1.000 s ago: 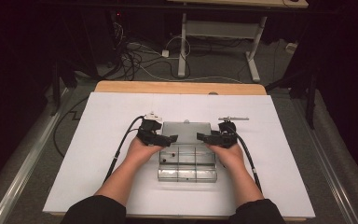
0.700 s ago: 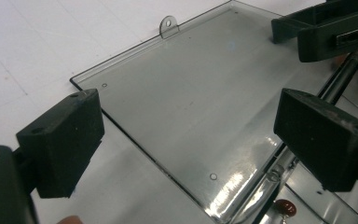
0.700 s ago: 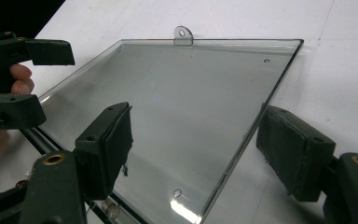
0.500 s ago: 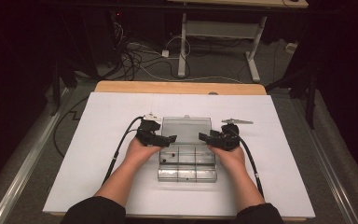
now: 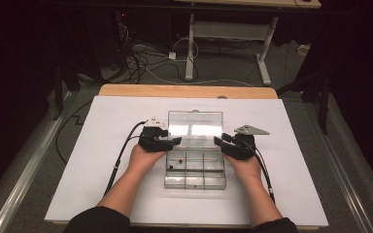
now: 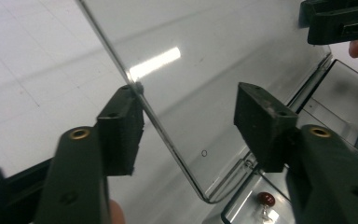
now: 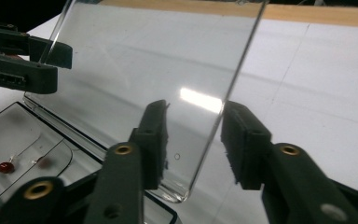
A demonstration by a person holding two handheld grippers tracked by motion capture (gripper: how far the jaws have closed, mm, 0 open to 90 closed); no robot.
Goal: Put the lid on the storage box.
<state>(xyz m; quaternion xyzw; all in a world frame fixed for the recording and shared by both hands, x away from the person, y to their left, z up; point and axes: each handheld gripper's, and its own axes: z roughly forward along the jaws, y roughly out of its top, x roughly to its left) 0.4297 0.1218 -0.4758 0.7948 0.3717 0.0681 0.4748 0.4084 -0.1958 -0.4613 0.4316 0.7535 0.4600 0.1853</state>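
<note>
Lid-opening step — both grippers (image 5: 177, 141) (image 5: 218, 141), jaws just closing, straddle the clear plastic compartment box's raised lid (image 5: 194, 127) unclamped; next: clamp its edges.

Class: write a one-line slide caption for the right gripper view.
Right gripper fingers straddle the side edge of the raised clear lid, closing in; a red bead lies in the box below.

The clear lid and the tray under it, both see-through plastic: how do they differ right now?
The lid stands raised, tilted up and back, while the tray lies flat on the white table sheet. The lid is one plain pane; the tray is split into compartments. The lid has its side edges between the jaws of the left gripper and right gripper; the tray has no jaws around it. One tray compartment holds a small red part. Both are clear and joined along the back.
</note>
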